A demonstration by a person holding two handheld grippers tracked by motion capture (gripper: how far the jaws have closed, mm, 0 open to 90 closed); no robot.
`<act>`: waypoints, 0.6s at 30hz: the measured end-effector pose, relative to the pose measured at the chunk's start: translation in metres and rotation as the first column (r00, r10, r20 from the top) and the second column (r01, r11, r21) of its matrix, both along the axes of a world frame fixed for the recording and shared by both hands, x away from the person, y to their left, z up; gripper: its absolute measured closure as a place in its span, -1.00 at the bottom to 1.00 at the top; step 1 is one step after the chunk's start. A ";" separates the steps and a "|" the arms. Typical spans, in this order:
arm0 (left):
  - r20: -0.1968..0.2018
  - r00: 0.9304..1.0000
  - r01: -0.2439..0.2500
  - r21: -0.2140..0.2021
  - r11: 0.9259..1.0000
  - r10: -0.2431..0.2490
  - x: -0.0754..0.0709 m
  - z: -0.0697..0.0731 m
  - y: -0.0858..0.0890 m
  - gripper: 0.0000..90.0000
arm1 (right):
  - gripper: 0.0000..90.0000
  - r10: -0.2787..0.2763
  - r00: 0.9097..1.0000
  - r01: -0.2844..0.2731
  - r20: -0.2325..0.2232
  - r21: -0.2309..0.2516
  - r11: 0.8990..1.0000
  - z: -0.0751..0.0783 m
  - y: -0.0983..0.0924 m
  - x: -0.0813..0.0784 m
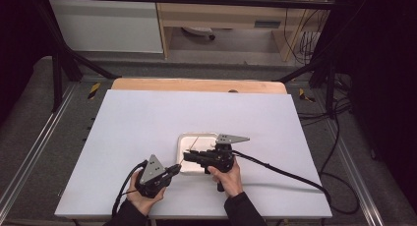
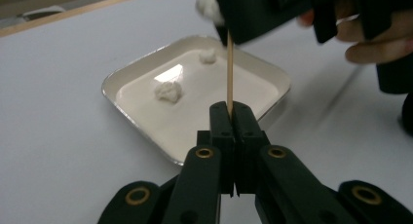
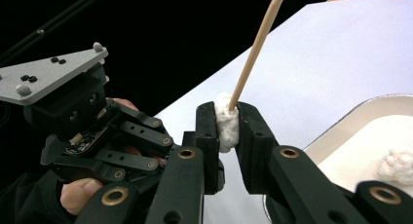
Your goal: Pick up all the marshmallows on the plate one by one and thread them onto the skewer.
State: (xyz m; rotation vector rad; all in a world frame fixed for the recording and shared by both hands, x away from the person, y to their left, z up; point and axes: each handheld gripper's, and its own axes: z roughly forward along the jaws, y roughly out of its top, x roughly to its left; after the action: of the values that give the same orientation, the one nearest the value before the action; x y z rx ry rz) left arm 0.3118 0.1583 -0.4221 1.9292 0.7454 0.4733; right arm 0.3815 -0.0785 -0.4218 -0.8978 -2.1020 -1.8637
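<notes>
Right now the wooden skewer point(image 2: 229, 73) is the thing both hands are busy with. The left gripper point(image 2: 233, 118) has its jaws closed tight on the skewer's lower end, and in the left gripper view the stick runs straight away from those jaws, its long axis pointing up toward the right gripper point(image 3: 227, 124). That gripper is clamped on a small white lump point(image 3: 226, 122), something like a marshmallow, with the skewer's far end touching the lump's top between the jaws; whether the tip has gone in I cannot tell. In the right gripper view the skewer slants up and to the right from the lump.

All this happens just above the near edge of a shallow white tray point(image 1: 183, 146) resting on the white desk point(image 1: 142, 123). Two more white lumps lie in the tray, one near its middle point(image 2: 168, 91) and one toward the far side point(image 2: 208, 56), well apart from the skewer.
</notes>
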 end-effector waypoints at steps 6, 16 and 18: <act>-0.018 1.000 -0.005 0.006 1.000 0.005 0.003 -0.002 -0.003 0.98 | 0.78 0.008 1.000 -0.008 -0.002 -0.027 1.000 -0.006 0.003 -0.002; -0.023 0.999 -0.029 -0.014 0.999 0.028 0.005 -0.001 0.006 0.98 | 0.19 -0.035 0.999 0.038 0.041 -0.072 0.997 0.004 -0.003 -0.002; -0.029 0.999 -0.032 -0.021 0.999 0.032 0.006 -0.001 0.010 0.98 | 0.01 -0.056 0.996 0.063 0.070 -0.101 0.993 0.008 -0.007 -0.002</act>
State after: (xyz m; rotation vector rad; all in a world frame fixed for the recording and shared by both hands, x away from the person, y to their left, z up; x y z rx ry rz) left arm 0.3175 0.1684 -0.4230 1.9095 0.7977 0.4565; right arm 0.3795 -0.0850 -0.4135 -0.9428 -2.2538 -1.8536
